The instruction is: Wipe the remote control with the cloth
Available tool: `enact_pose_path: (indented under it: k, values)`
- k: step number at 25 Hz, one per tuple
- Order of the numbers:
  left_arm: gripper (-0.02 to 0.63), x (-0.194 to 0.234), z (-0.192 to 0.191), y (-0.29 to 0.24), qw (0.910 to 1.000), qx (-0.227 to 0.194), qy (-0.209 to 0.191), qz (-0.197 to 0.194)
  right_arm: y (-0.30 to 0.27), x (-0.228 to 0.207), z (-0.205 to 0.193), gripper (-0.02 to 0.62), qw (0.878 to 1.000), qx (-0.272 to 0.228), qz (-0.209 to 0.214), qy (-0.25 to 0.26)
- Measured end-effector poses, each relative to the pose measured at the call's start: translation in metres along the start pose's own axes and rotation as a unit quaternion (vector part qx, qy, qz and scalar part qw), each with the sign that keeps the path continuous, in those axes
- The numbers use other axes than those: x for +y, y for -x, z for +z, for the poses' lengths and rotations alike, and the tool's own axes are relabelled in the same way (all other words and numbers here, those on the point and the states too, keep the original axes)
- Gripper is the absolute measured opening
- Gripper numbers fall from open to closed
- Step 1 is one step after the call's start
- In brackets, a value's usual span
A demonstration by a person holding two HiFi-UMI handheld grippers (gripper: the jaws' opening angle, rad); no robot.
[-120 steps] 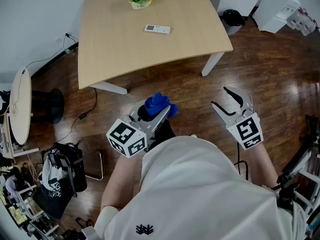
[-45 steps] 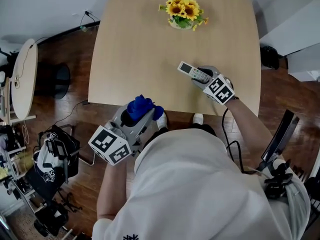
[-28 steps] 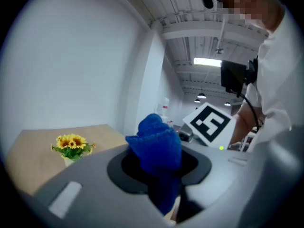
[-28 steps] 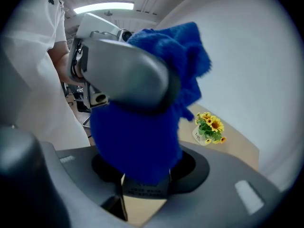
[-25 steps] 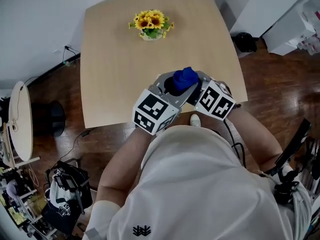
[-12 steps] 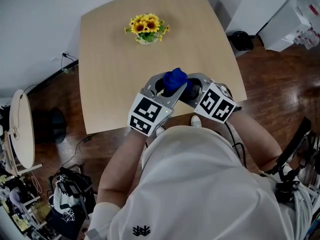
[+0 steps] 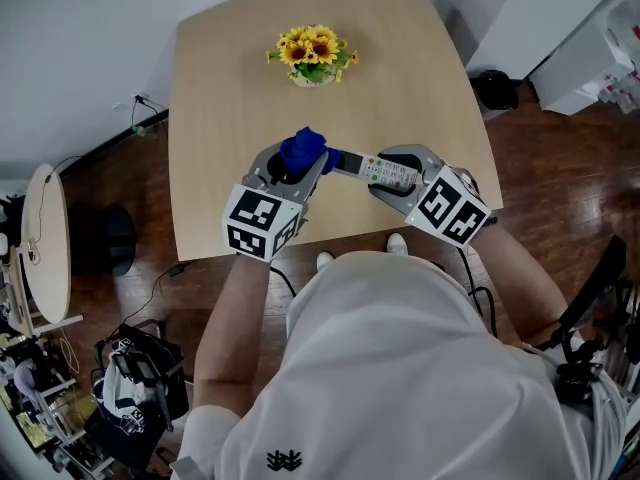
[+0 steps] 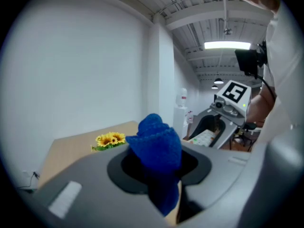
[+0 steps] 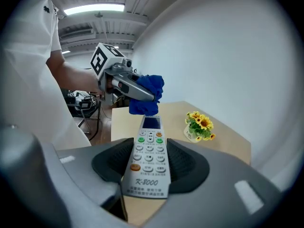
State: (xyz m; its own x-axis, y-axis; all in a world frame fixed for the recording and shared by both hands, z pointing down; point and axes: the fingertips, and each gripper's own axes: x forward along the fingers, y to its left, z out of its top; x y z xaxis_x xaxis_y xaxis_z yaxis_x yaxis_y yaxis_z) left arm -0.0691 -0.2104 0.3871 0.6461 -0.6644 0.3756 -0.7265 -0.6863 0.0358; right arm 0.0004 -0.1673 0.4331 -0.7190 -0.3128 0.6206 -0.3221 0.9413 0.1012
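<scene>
We hold the remote (image 9: 148, 158) over the table (image 7: 230, 88) at mid-frame of the head view, with the right gripper (image 7: 398, 175) clamped on its lower half and its screen end pointing left. The cloth (image 7: 303, 149), pinched in the left gripper (image 7: 293, 171), sits at that screen end. Flowers (image 7: 316, 52) stand at upper centre.

The left gripper (image 7: 292, 168) is clamped on a blue cloth (image 8: 156, 144), and the right gripper (image 7: 392, 178) is clamped on a remote control (image 9: 148, 163). The left forearm (image 7: 235, 308) and right forearm (image 7: 512, 273) reach forward, with the gripper tips angled toward each other and close together.
</scene>
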Motion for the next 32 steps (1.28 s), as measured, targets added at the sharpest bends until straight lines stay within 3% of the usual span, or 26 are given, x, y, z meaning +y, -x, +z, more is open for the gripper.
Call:
enact_pose_path:
  k: [5, 10, 15, 19, 32]
  values:
    - [0.146, -0.003, 0.013, 0.005, 0.9998, -0.02, 0.006, -0.003, -0.004, -0.005, 0.001, 0.216, 1.0, 0.006, -0.002, 0.003]
    - [0.144, -0.056, 0.043, -0.008, 0.9954, -0.057, 0.011, -0.076, -0.017, -0.004, 0.01, 0.216, 1.0, 0.001, 0.004, 0.004]
    - [0.144, -0.096, 0.044, -0.028, 0.99, -0.054, 0.016, -0.129, -0.024, 0.002, 0.023, 0.216, 1.0, -0.014, 0.012, 0.009]
    - [0.144, -0.096, 0.038, -0.03, 0.9905, -0.048, 0.012, -0.128, -0.023, 0.004, 0.023, 0.216, 1.0, -0.016, 0.01, 0.01]
    - [0.144, -0.025, 0.018, -0.002, 0.9987, -0.028, 0.008, -0.042, -0.013, 0.0, 0.023, 0.216, 1.0, -0.019, 0.001, 0.006]
